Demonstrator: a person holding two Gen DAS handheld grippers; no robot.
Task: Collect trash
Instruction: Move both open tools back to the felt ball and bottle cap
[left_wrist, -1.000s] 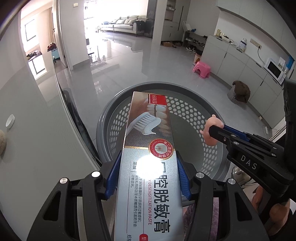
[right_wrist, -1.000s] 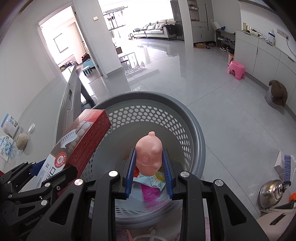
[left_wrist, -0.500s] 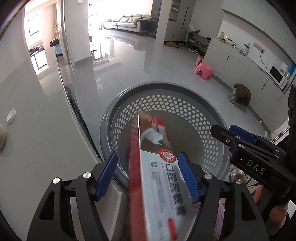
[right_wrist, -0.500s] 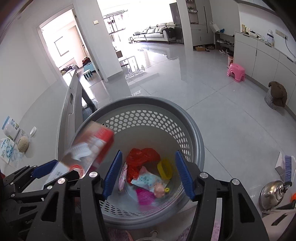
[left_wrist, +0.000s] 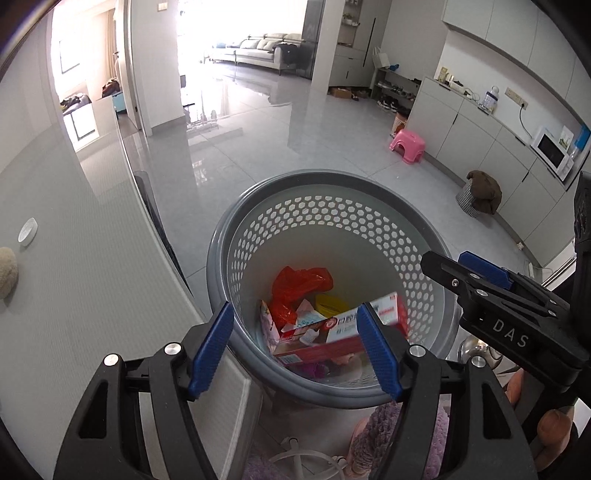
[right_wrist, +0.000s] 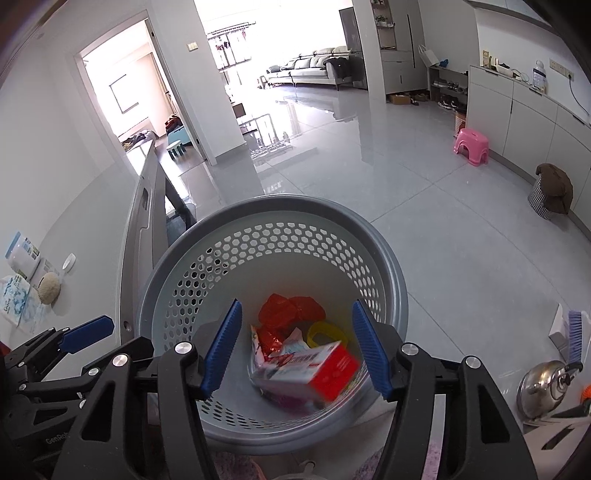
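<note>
While both grippers hang over the grey basket (left_wrist: 221, 258), the toothpaste carton (right_wrist: 314, 373) lies inside it on top of the other rubbish, slanting across the near half of the tub. Neither pair of jaws has anything between them: the left gripper (left_wrist: 295, 350) stands released, and the right gripper (right_wrist: 297, 347) likewise, its blue ribbed pads apart over the opening.

By my reckoning the carton is a light thing, thin glossy card with sharp edges and flat faces. It should be stiff enough along its length but would dent if squeezed hard across the broad sides. Should it need lifting again, the narrow long edges near the middle look like the place to pinch, since the coated print may slide under smooth pads.

Under it sit a crumpled red plastic bag (left_wrist: 299, 284), soft and shapeless, a yellow ring-like piece (right_wrist: 325, 334) of hard plastic, and some foil or paper wrappers. The blur on the carton in the right view makes its far end hard to read.

Round and tapering, the basket has a solid lower wall, a band of hexagonal holes above and a smooth rolled rim. It stands on the polished floor, just right of the pale table (left_wrist: 74, 295).
</note>
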